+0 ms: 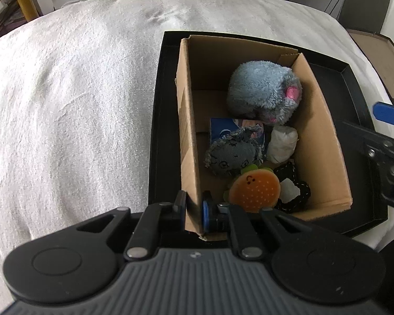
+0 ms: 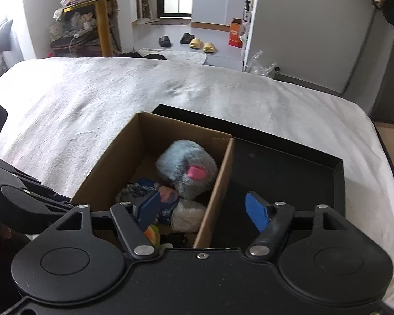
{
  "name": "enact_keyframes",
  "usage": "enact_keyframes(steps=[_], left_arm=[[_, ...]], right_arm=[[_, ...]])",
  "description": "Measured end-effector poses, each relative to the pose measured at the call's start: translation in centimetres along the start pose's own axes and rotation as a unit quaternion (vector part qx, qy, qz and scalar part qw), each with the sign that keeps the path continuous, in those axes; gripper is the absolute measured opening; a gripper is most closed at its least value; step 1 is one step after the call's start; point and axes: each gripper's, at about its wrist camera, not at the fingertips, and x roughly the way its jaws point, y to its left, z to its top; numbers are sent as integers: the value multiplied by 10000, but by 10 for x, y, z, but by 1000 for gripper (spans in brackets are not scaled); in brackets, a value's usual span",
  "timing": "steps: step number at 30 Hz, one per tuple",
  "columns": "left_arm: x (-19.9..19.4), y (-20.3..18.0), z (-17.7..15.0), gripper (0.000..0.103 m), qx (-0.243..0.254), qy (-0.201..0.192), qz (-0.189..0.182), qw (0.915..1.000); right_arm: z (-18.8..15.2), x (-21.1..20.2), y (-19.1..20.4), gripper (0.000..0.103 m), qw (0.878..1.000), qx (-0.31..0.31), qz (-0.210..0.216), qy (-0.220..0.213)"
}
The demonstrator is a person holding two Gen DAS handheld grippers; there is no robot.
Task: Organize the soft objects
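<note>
While the white blanket (image 1: 65, 105) over the bed lies bare of toys, everything soft already sits inside the cardboard box (image 1: 320, 141), which itself stands in the left part of a shallow black tray (image 1: 354, 84), so the sorting looks close to done. That nesting probably keeps the box from sliding on the plush cover. Inside, the grey plush mouse (image 1: 262, 92) fills the far end; nearer lie a denim toy (image 1: 231, 157), a white fluffy bundle (image 1: 282, 144), an orange burger toy (image 1: 254, 189) and a black stitched piece (image 1: 294, 191), with a blue printed card (image 1: 223, 128) partly hidden beneath them. The left claw (image 1: 194, 207) is pinched on the near end of the box's left wall, one pad outside and one inside, apparently to steady or shift the box. The right claw (image 2: 205, 210) is spread wide and empty, straddling the box's right wall: its left finger (image 2: 148, 207) hangs over the toys and its right finger (image 2: 257, 210) over the bare tray, touching nothing that can be made out. A pair of yellow slippers (image 2: 202, 44) lies on the far floor.
</note>
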Motion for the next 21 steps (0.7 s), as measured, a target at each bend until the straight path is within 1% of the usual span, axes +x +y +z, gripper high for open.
enact_keyframes(steps=[4,11,14,15,17,20,21], left_arm=[[0,1,1,11,-62,-13,64,10000],[-3,-3,1,12,-80,-69,339,9994],[-8,-4,1,13,-138,-94,319,9994],[-10,-4,0,15,-144,-150,307,9993],[-17,-4,-2,16,-183,-257,235,9992],[-25,-2,-3,25,-255,-335,189,9989],[-29,-1,-4,31,-266,-382,192,9987]], right_arm=[[-6,-6,-9,72,9999,120,-54,22],[-15,-17,-25,74,9992,371,-126,-5],[-22,-20,-32,74,9985,527,-120,52],[-24,-21,-33,75,9983,563,-130,74],[-27,-24,-36,80,9979,615,-156,96],[-31,-32,-41,83,9968,779,-193,13],[-32,-34,-44,83,9961,859,-192,-13]])
